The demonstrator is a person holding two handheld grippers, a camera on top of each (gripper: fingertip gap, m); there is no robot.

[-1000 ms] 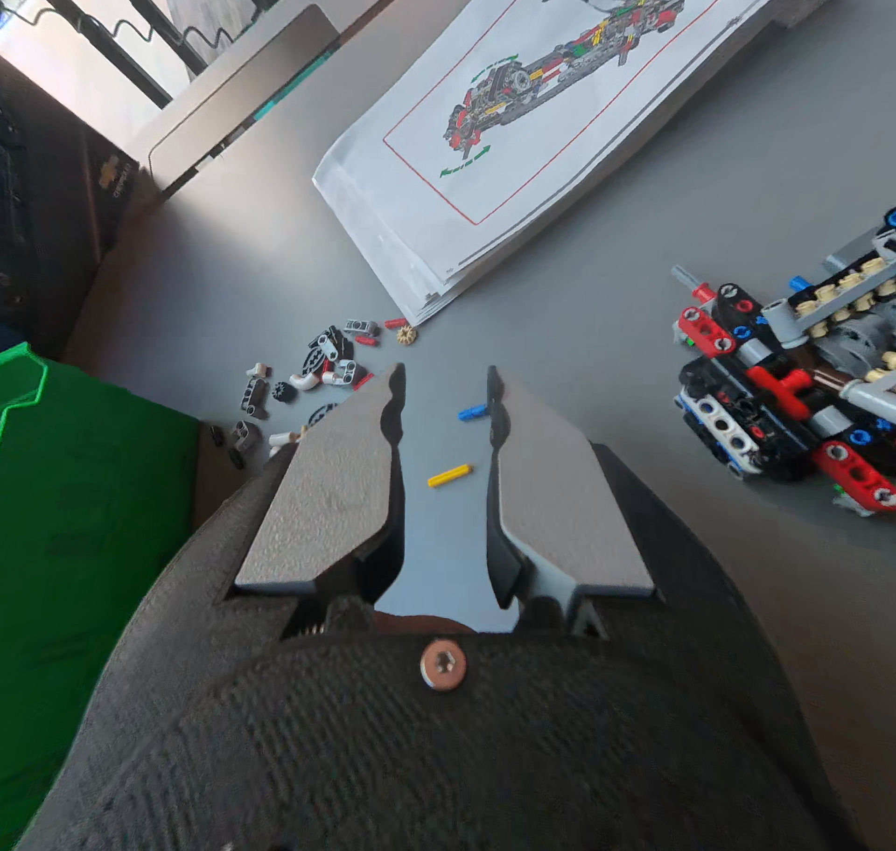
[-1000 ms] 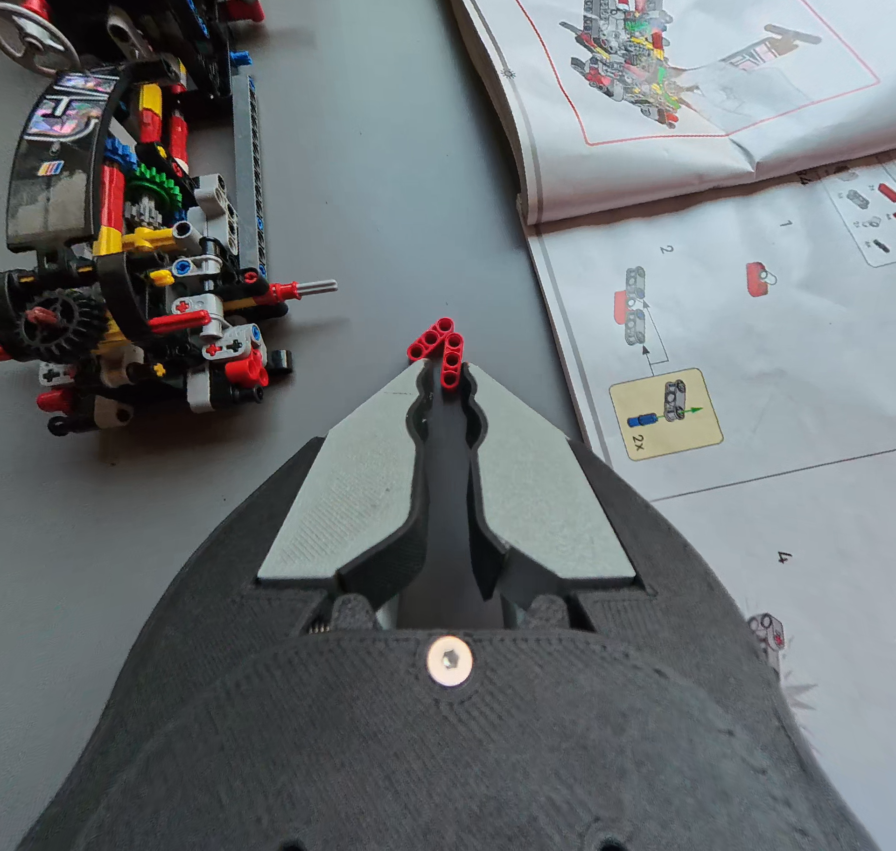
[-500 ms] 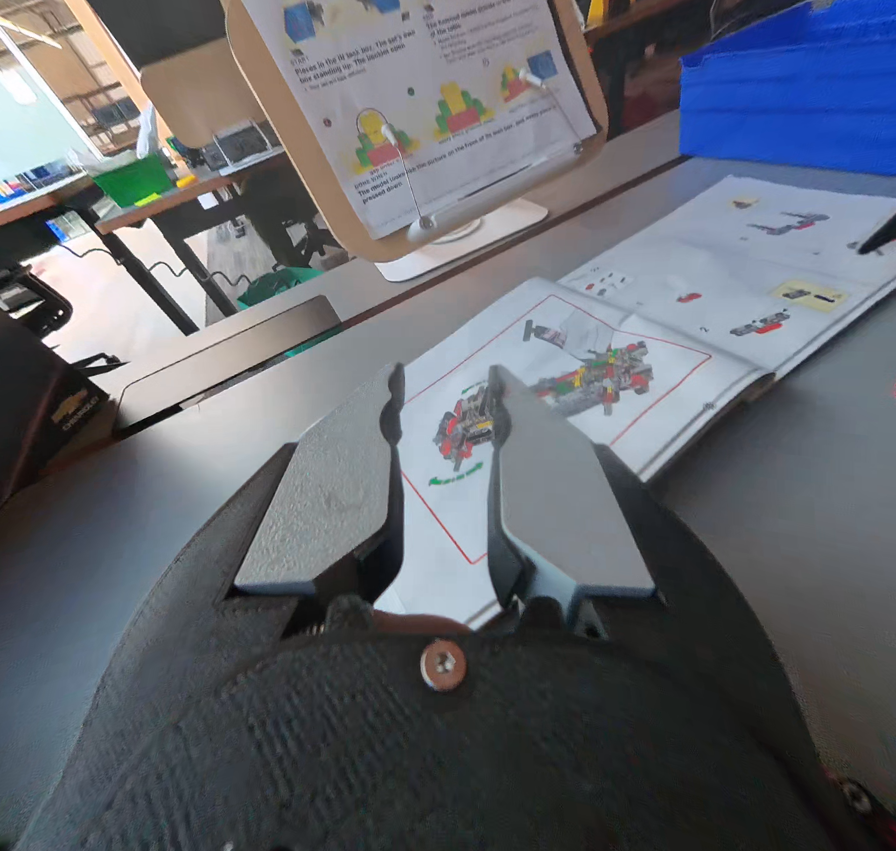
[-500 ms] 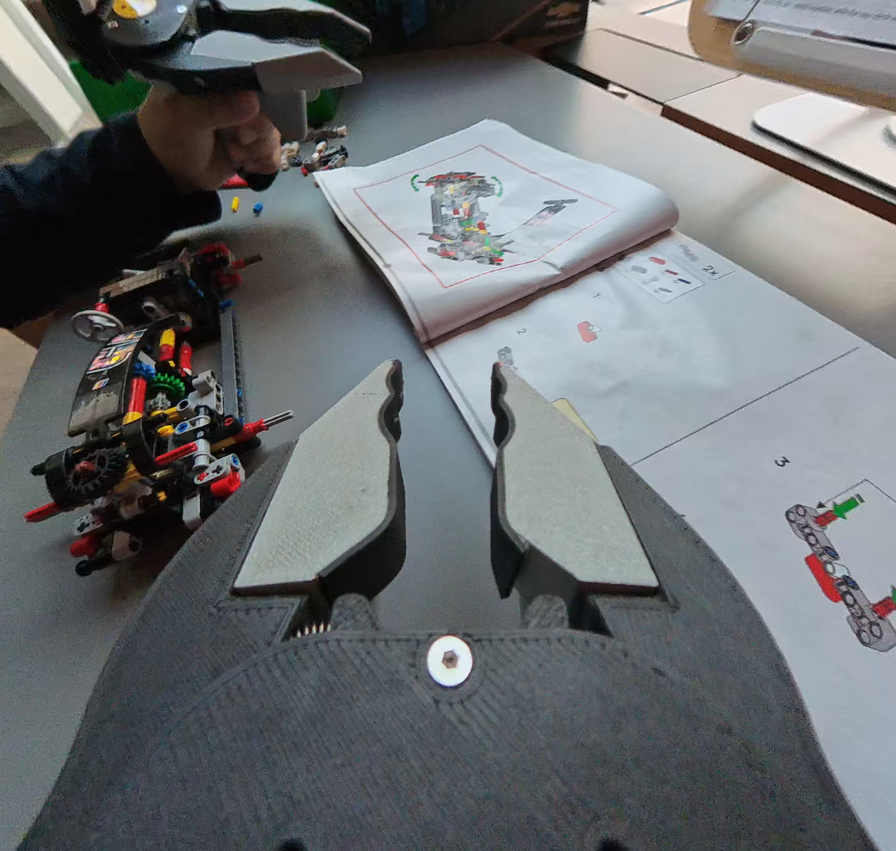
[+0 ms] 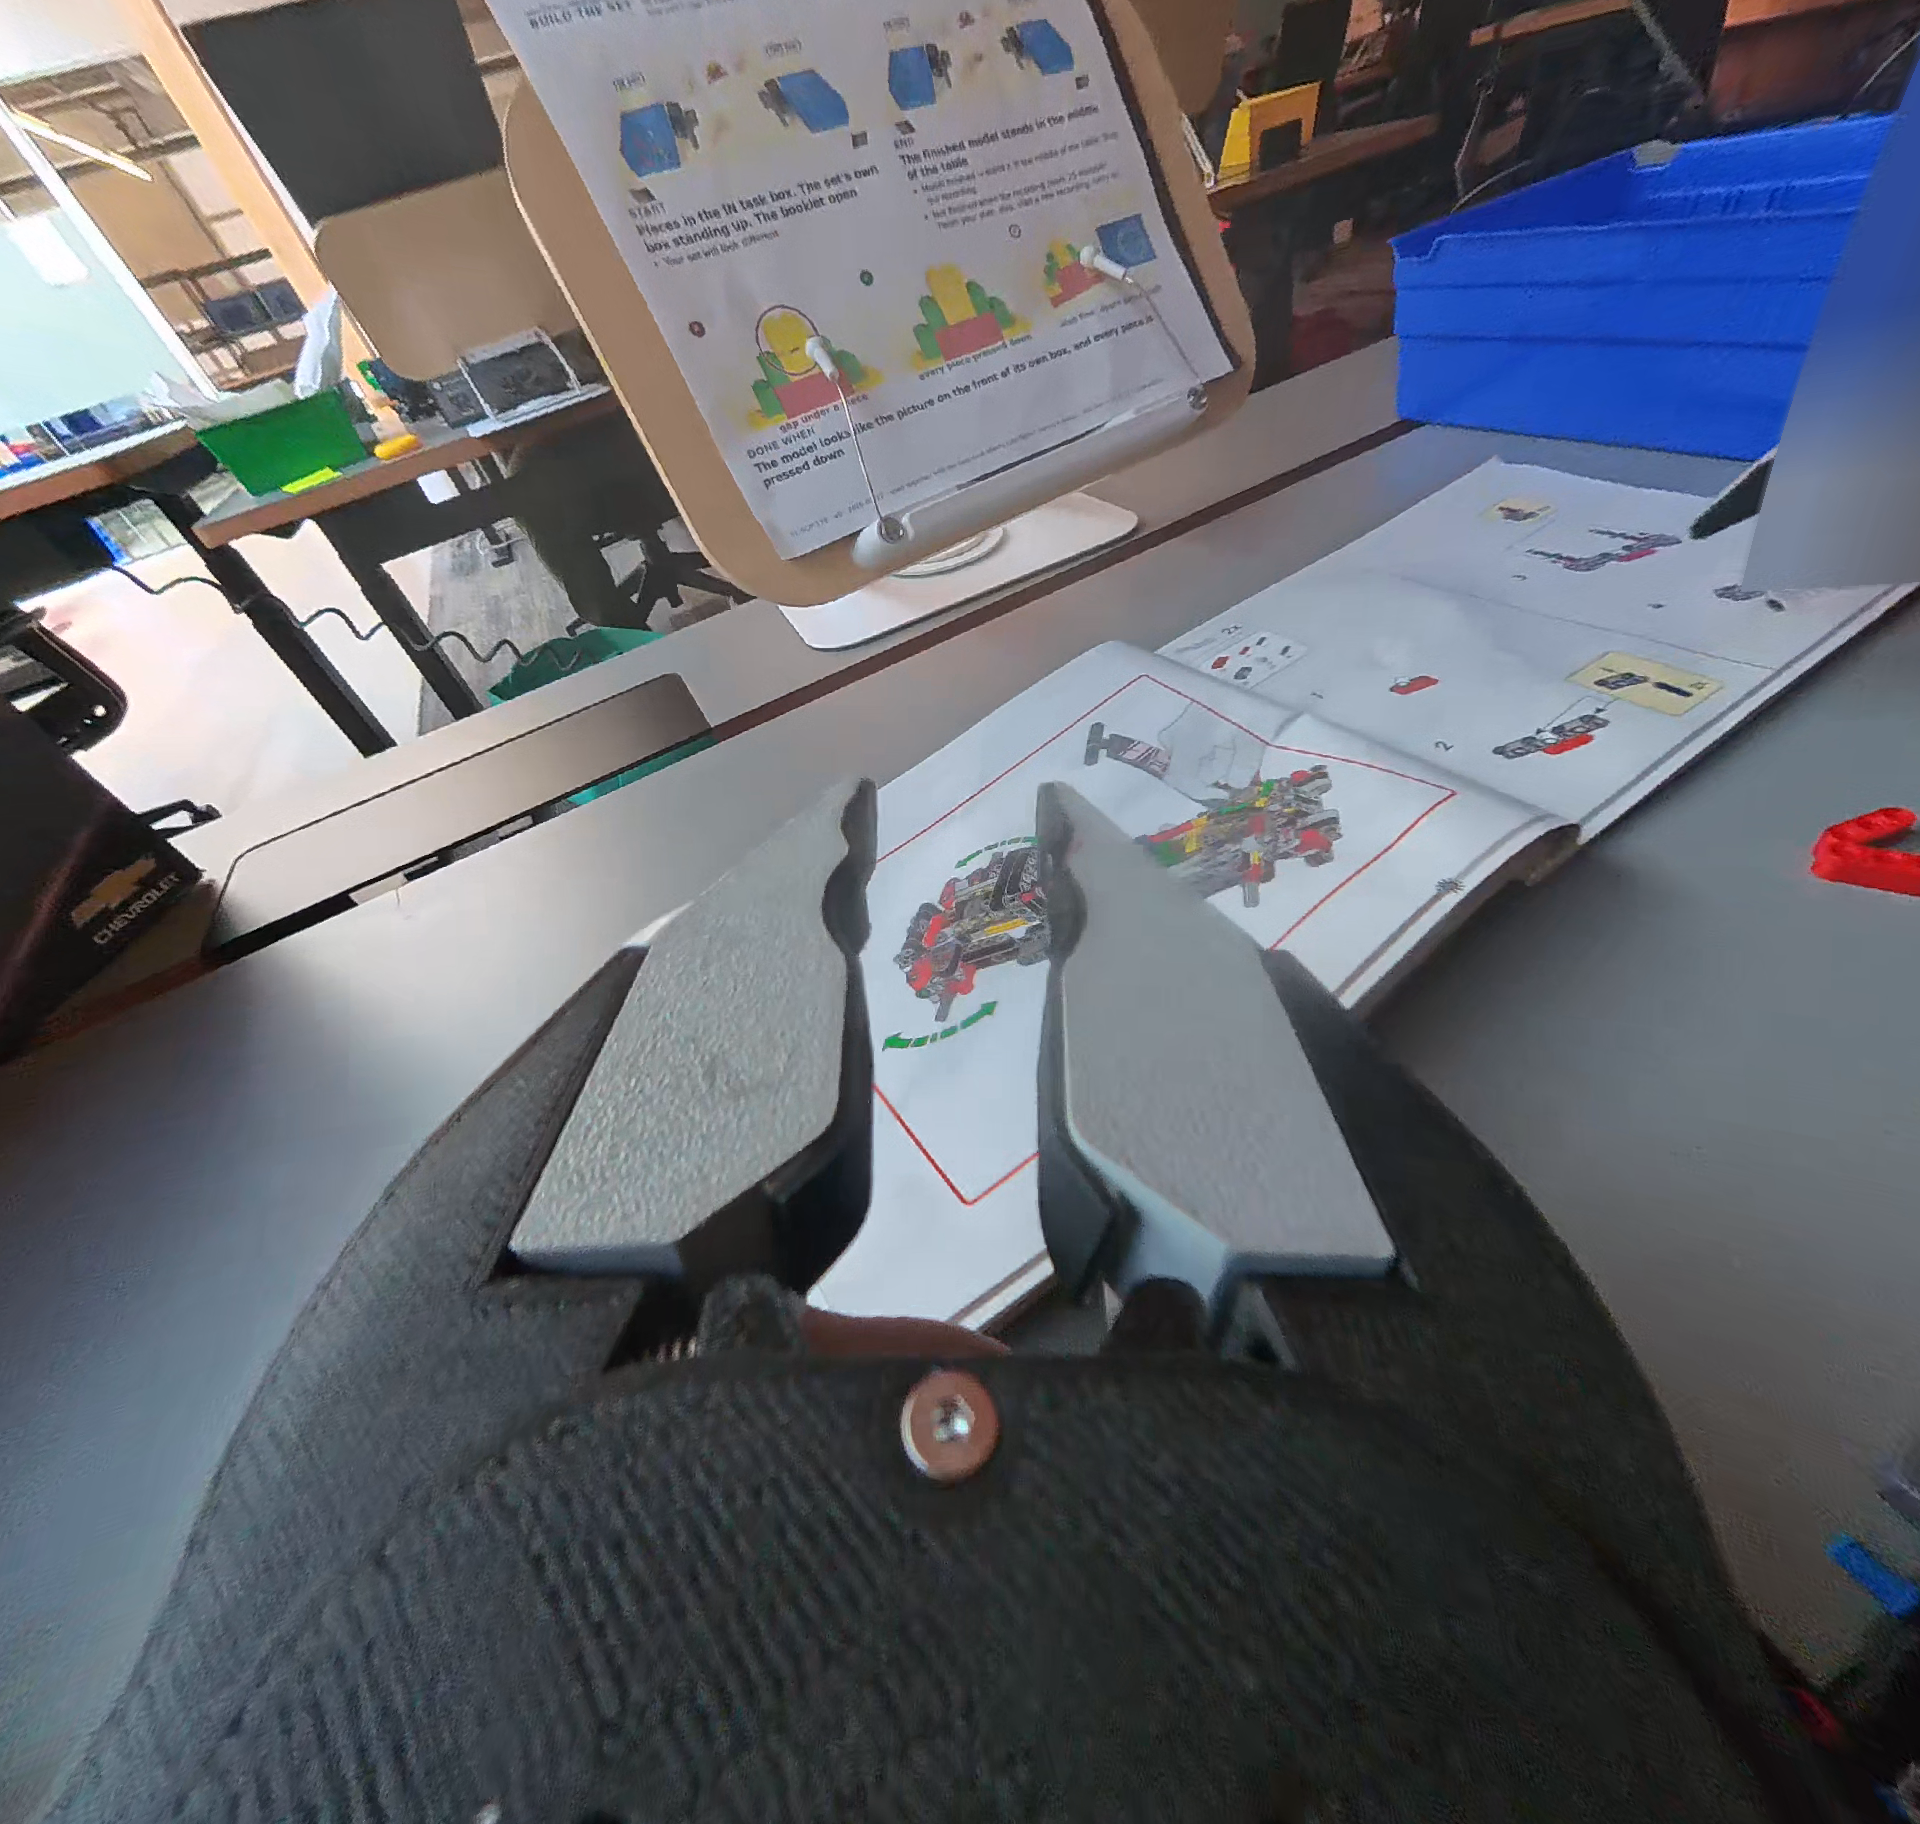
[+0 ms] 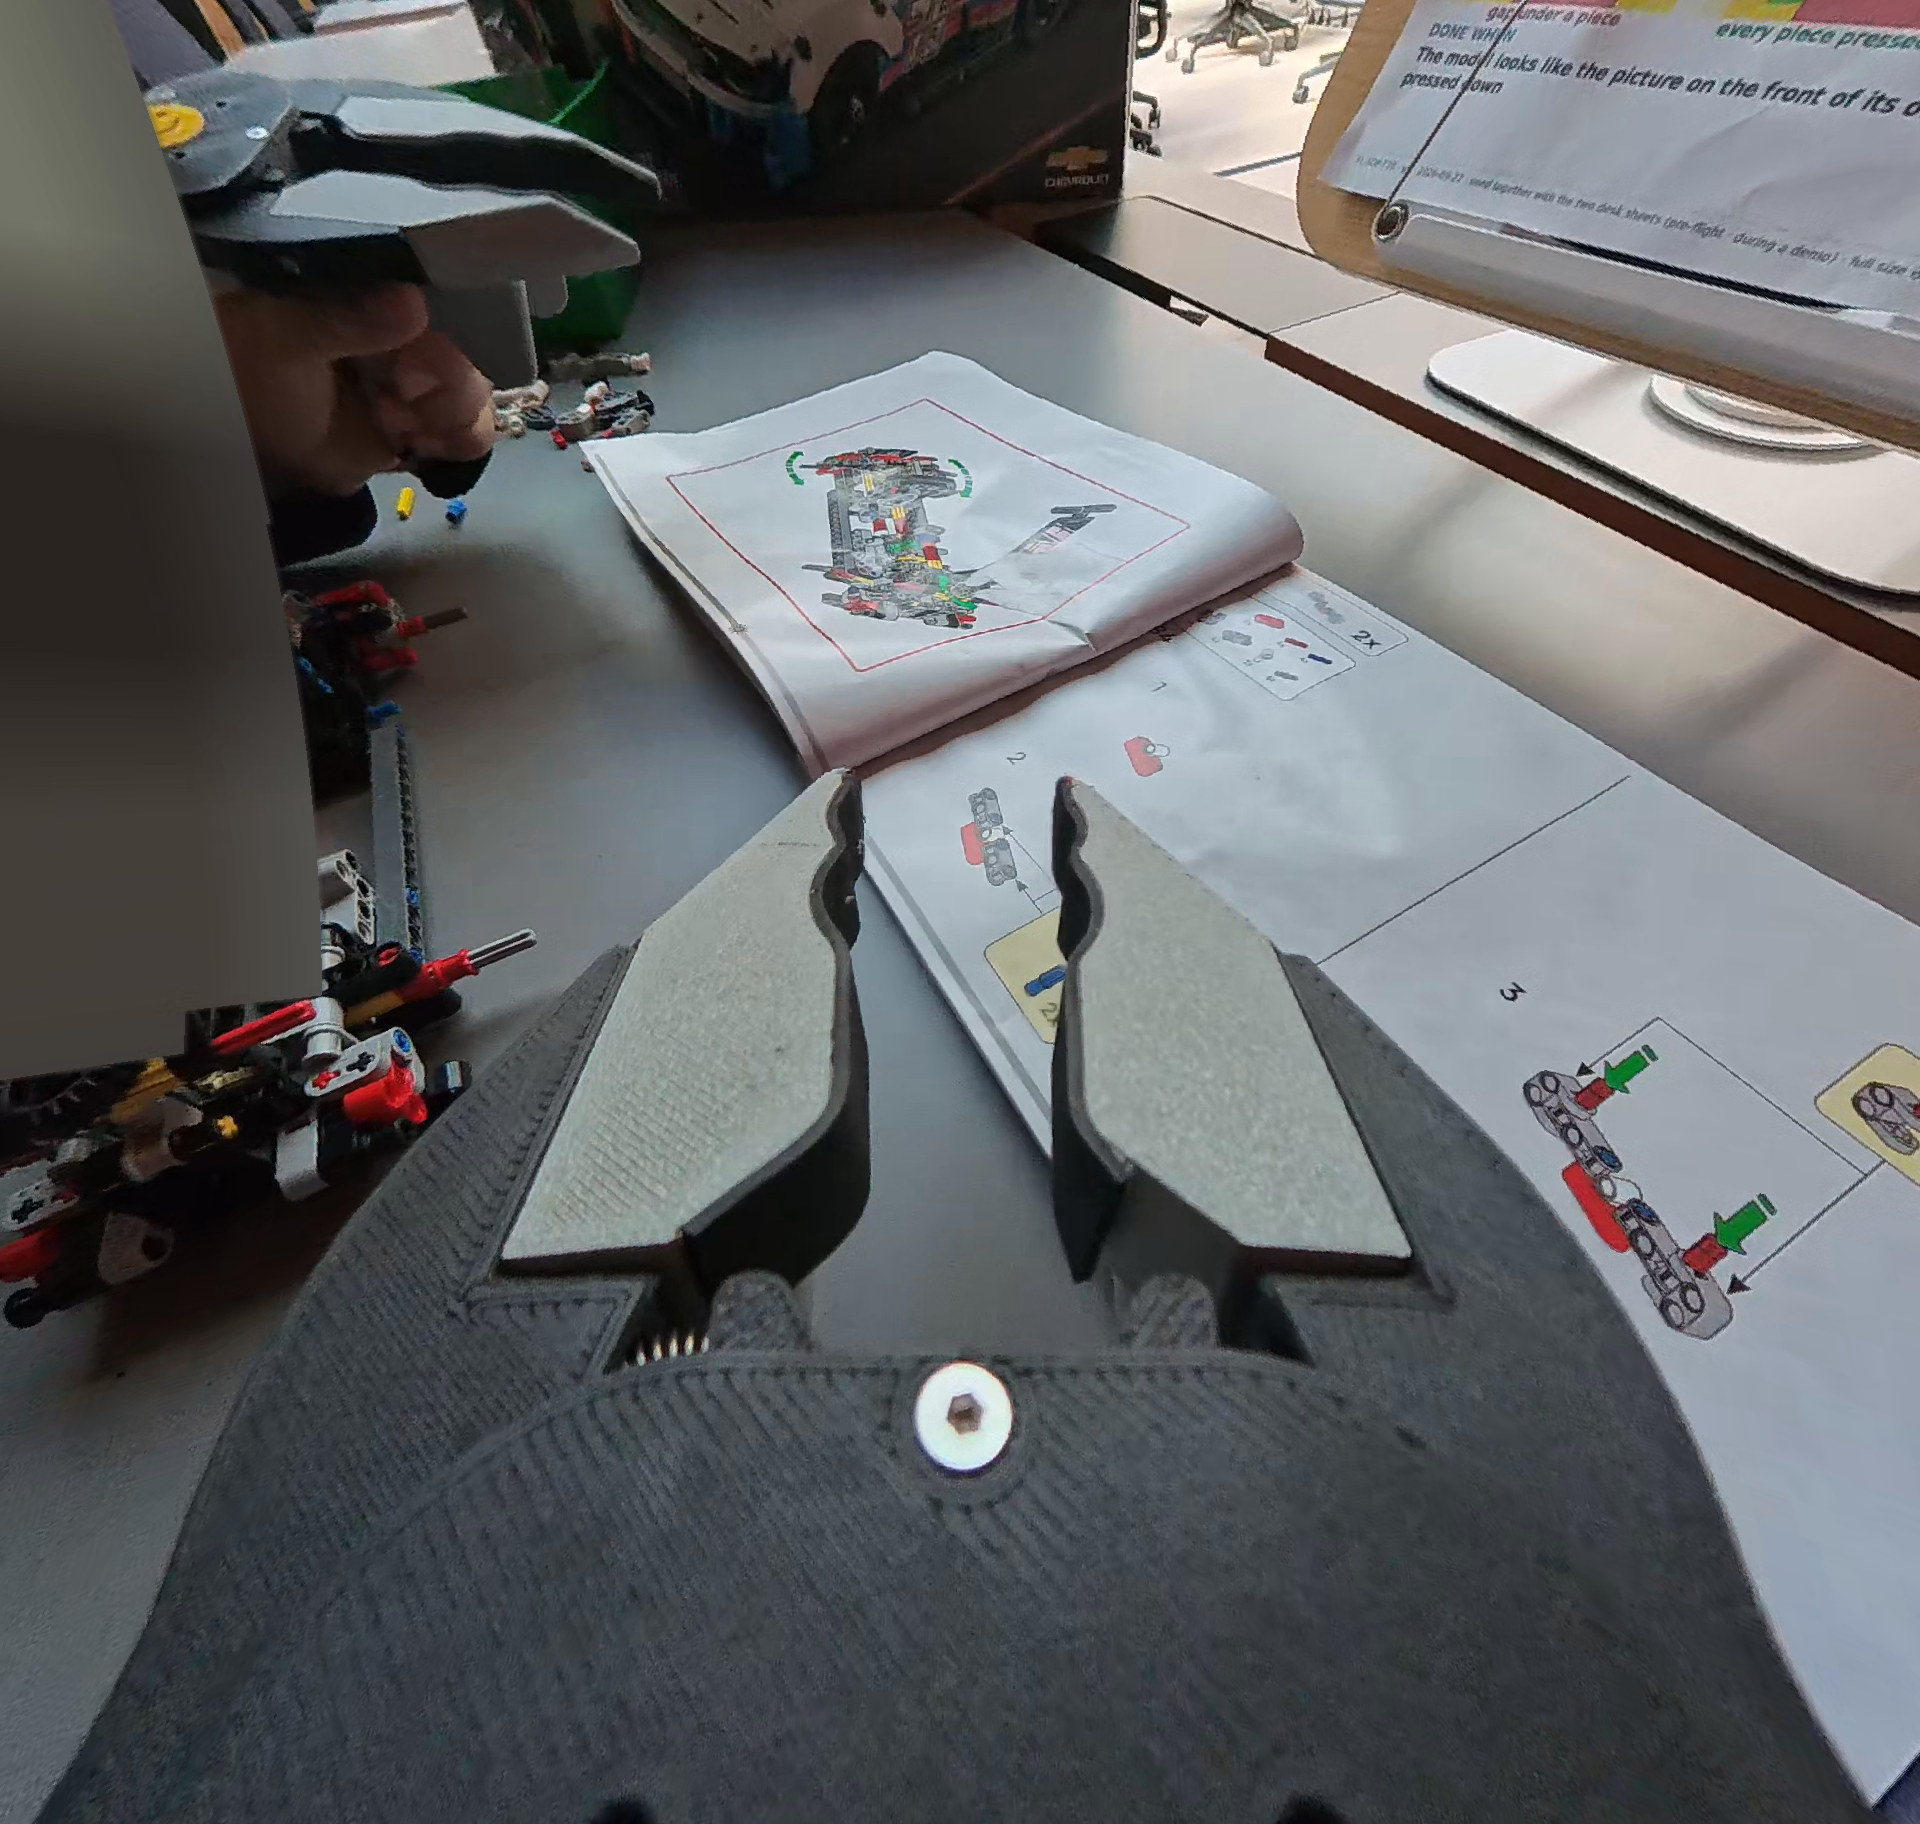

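Hand-held grippers, two (image 5: 951,818) (image 6: 956,808), gape bare above one booklet (image 6: 1351,839).

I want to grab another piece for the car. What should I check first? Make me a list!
1. Left gripper has nothing in it: ok, fingers apart, only the booklet behind them.
2. Right gripper has nothing in it: ok, open above the booklet page.
3. Red bent piece easy to reach: ok, lying alone on the table.
4. Loose small pieces visible: ok, beside the booklet's far corner.
5. Half-built car steady: cannot tell, partly hidden.
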